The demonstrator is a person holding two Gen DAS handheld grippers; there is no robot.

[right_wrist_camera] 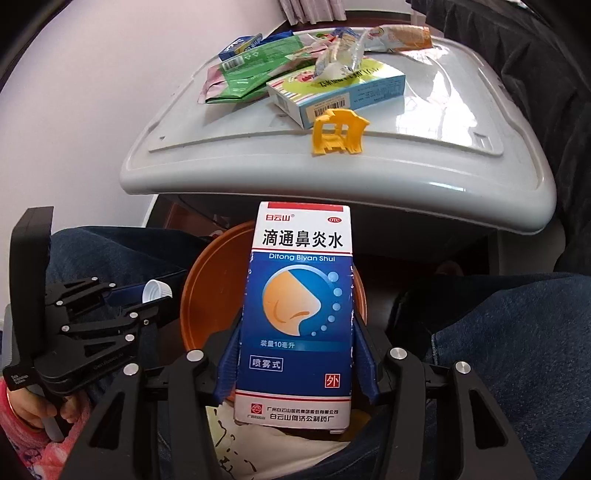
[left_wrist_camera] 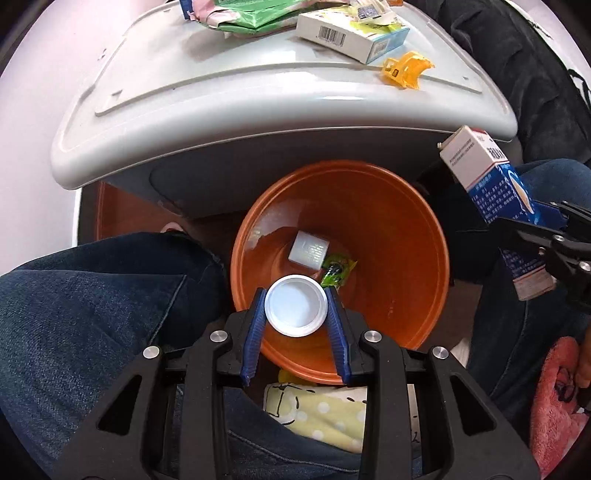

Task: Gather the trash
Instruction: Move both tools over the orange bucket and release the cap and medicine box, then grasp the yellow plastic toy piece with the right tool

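Note:
An orange bin [left_wrist_camera: 388, 229] stands on the floor between a person's knees, below a grey table edge. A white box [left_wrist_camera: 308, 249] and a green wrapper [left_wrist_camera: 336, 271] lie in its bottom. My left gripper [left_wrist_camera: 295, 291] points down over the bin's near rim, shut on a round white cap [left_wrist_camera: 293, 310] held between its blue fingers. My right gripper [right_wrist_camera: 297, 317] is shut on an upright blue and white medicine box [right_wrist_camera: 299, 295], above the bin's right side. That medicine box [left_wrist_camera: 491, 173] also shows at the right of the left wrist view.
A grey table top [left_wrist_camera: 240, 103] above the bin carries more trash: a white and blue carton [left_wrist_camera: 351, 35], a yellow plastic piece [left_wrist_camera: 404, 70], and green packets [left_wrist_camera: 258, 14]. Jeans-clad legs [left_wrist_camera: 92, 295] flank the bin. A pink sleeve [left_wrist_camera: 554, 398] is at the right.

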